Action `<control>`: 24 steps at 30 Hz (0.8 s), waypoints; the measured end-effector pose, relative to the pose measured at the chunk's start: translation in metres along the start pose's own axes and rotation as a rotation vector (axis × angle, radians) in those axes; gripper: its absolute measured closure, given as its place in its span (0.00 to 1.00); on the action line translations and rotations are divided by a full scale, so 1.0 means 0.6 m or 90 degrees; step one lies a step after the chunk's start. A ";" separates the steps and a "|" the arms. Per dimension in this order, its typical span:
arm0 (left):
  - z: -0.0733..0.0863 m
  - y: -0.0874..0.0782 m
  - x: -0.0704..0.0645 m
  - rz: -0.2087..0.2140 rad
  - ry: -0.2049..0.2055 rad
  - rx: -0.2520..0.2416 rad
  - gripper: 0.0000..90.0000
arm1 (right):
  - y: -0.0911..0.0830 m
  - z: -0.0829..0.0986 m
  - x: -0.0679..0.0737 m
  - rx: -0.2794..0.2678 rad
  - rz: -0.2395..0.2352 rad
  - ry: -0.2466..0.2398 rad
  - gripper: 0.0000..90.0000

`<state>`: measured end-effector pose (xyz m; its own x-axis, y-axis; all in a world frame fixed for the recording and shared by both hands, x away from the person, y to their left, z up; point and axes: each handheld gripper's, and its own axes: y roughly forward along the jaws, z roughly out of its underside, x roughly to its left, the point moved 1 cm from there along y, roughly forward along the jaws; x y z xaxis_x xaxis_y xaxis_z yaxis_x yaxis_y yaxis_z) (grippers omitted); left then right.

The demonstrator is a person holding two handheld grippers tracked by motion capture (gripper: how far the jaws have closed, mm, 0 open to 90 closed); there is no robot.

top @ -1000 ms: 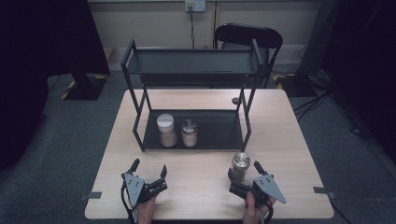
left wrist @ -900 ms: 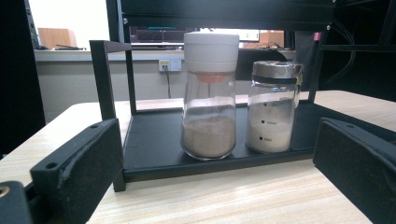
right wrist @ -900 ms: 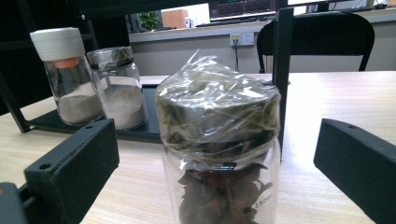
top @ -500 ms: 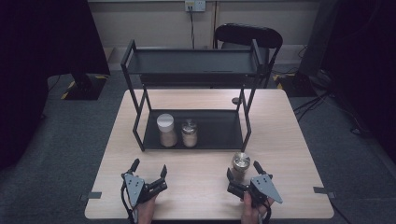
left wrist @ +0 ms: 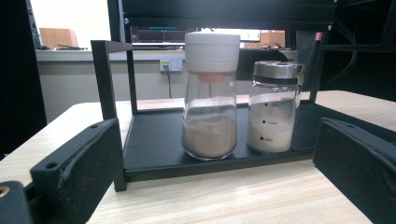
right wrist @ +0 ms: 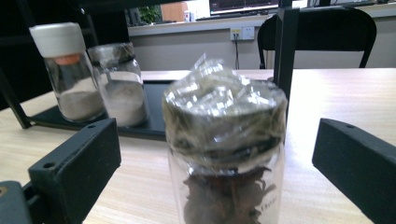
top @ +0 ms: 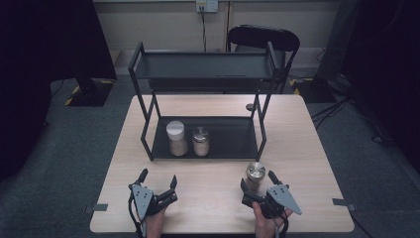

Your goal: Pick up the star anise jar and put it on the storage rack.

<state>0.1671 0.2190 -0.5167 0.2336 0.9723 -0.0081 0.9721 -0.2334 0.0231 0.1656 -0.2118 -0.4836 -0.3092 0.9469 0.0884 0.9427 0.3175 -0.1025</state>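
A black two-tier rack (top: 203, 144) stands mid-table. On its lower shelf sit a white-capped jar of brown powder (top: 177, 138) (left wrist: 209, 98) and, to its right, a metal-capped jar of white powder (top: 200, 141) (left wrist: 273, 107). A third jar (top: 255, 175) (right wrist: 226, 154), foil-wrapped at the lid and holding dark spice, stands on the table in front of the rack's right end. My right gripper (top: 257, 185) is open with its jaws on either side of that jar, not touching it. My left gripper (top: 158, 180) is open and empty near the table's front edge, facing the two shelf jars.
The rack's upper shelf (top: 205, 65) is bare. A black chair (top: 263, 39) stands behind the table. A small dark disc (top: 250, 106) lies on the tabletop behind the rack's right leg. The lower shelf has free room right of the jars.
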 end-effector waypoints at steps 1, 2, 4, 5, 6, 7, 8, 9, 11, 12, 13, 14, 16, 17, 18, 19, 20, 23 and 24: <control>0.000 0.000 0.000 0.000 0.001 0.001 0.01 | -0.001 -0.003 0.000 0.001 -0.002 -0.001 0.00; 0.000 0.000 0.000 0.000 0.001 0.001 0.01 | -0.003 -0.007 0.000 0.000 -0.004 -0.001 0.01; 0.000 0.000 0.000 0.000 0.000 0.000 0.01 | -0.007 -0.013 0.000 -0.003 -0.009 0.002 0.01; 0.000 0.000 0.000 0.000 0.000 0.000 0.01 | -0.008 -0.015 -0.001 -0.003 -0.011 0.002 0.01; 0.000 0.000 0.000 0.000 0.000 0.000 0.01 | -0.009 -0.016 -0.001 -0.007 -0.012 0.004 0.01; 0.000 0.000 0.000 0.000 0.000 0.000 0.01 | -0.011 -0.018 -0.001 -0.007 -0.015 0.007 0.01; 0.000 0.000 0.000 -0.001 0.000 0.000 0.01 | -0.013 -0.020 0.000 -0.008 -0.015 0.009 0.01; 0.000 0.000 0.000 -0.001 0.000 0.000 0.01 | -0.014 -0.021 -0.001 -0.009 -0.015 0.008 0.01; 0.000 0.000 0.000 -0.001 0.000 0.000 0.01 | -0.017 -0.027 0.000 -0.012 -0.019 0.007 0.01; 0.000 0.000 0.000 -0.001 0.000 0.000 0.01 | -0.018 -0.030 0.000 -0.011 -0.021 0.008 0.01; 0.000 0.000 0.000 -0.001 0.000 0.000 0.01 | -0.018 -0.030 0.000 -0.011 -0.021 0.008 0.01; 0.000 0.000 0.000 -0.001 0.001 0.001 0.01 | -0.018 -0.033 0.000 -0.009 -0.023 0.005 0.01; 0.000 0.000 0.000 -0.001 0.000 0.000 0.01 | -0.019 -0.038 -0.001 -0.009 -0.027 0.005 0.00; 0.000 0.000 -0.001 -0.001 0.000 0.000 0.01 | -0.018 -0.043 -0.003 -0.001 -0.035 0.010 0.00; 0.000 0.000 -0.001 -0.001 0.000 0.000 0.01 | -0.018 -0.043 -0.003 -0.001 -0.035 0.010 0.00; 0.000 0.000 -0.001 -0.001 0.000 0.000 0.01 | -0.018 -0.046 -0.003 0.002 -0.036 0.010 0.00; 0.000 0.000 -0.001 -0.001 0.000 0.000 0.01 | -0.018 -0.047 -0.003 0.001 -0.037 0.010 0.00; 0.000 0.000 -0.001 -0.002 0.000 0.000 0.01 | -0.019 -0.052 -0.004 0.004 -0.042 0.014 0.00; 0.000 0.000 -0.001 -0.001 0.000 0.000 0.01 | -0.019 -0.054 -0.005 0.004 -0.043 0.013 0.01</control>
<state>0.1670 0.2186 -0.5167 0.2313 0.9728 -0.0079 0.9727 -0.2311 0.0229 0.1599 -0.2200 -0.4507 -0.3698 0.9220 0.1151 0.9189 0.3812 -0.1013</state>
